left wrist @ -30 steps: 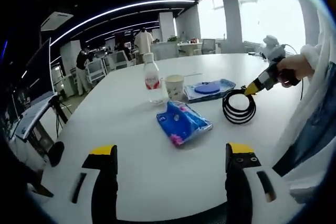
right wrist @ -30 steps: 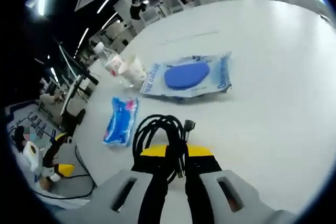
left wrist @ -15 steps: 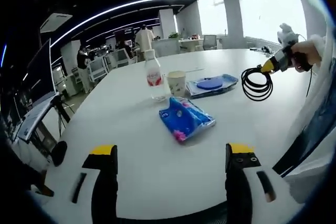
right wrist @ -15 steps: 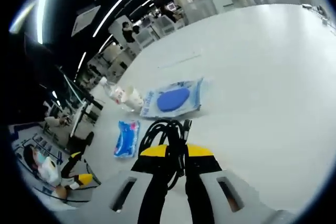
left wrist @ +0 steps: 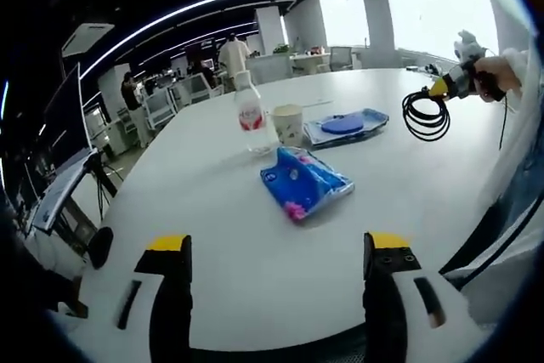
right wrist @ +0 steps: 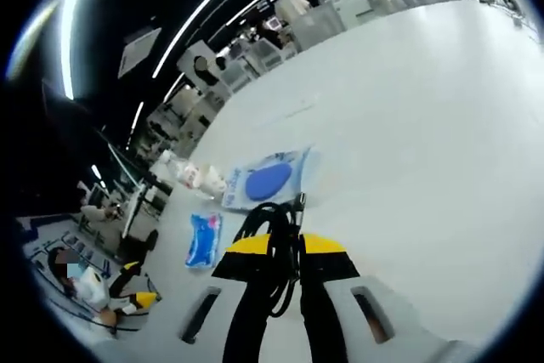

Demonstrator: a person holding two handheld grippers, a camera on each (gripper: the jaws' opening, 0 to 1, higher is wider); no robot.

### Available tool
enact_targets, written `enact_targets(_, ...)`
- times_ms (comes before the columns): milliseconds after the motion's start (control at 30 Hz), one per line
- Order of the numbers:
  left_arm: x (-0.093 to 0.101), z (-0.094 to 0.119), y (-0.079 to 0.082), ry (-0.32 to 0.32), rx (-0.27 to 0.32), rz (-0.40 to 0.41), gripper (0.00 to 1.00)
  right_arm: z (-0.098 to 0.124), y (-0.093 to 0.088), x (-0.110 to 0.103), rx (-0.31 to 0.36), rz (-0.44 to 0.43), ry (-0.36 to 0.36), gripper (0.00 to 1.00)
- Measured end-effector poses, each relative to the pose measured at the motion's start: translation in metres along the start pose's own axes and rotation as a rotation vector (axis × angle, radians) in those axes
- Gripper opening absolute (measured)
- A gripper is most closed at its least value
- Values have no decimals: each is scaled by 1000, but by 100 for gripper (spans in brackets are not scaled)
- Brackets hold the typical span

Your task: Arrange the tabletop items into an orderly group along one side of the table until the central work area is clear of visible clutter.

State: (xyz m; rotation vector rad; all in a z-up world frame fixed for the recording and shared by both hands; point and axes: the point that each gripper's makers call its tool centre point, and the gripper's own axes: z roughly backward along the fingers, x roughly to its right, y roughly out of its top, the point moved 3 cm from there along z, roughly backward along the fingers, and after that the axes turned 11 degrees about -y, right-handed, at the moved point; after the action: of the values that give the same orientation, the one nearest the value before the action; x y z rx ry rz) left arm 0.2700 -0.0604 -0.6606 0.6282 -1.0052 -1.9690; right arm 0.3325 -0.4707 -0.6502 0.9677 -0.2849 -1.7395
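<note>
On the white table [left wrist: 212,210] lie a blue patterned pouch [left wrist: 304,183], a water bottle [left wrist: 249,113], a paper cup [left wrist: 287,124] and a clear packet with a blue disc [left wrist: 346,127]. My left gripper [left wrist: 276,248] stands open over the table's near edge, nothing between its jaws. My right gripper [right wrist: 285,246] is shut on a coiled black cable [right wrist: 276,231], held up off the table. In the left gripper view the cable [left wrist: 427,115] hangs at the far right from the right gripper [left wrist: 444,87]. The right gripper view shows the pouch [right wrist: 202,241], the packet [right wrist: 266,180] and the cup [right wrist: 209,180] below.
The table stretches wide and bare to the right of the packet [right wrist: 408,108]. Desks, chairs and several people stand in the office behind [left wrist: 195,74]. A tripod and a stool [left wrist: 95,244] stand off the table's left edge. The person's sleeve [left wrist: 518,176] runs along the right.
My right gripper has lifted the cable off the table and carried it up and away from the pouch. The left gripper has stayed open in place.
</note>
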Motion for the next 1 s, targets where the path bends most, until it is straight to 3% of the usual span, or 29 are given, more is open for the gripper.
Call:
enact_targets(233,0,0,-1,6,-11,-4,85,-18,-15,30,-38,-15,-19,8)
enact_targets(567,2,-2,-6,-14,-37,3,85,-31,-30,55,-51,-29,-68,9)
enact_targets(867,5,-3,-6,-37,-35,9,85,-39,-52,70,-100,85,-133,9)
enact_targets(1000,6,-4,-7,-40,-42,10,85,-40,-53,69,-83,132,-144,9)
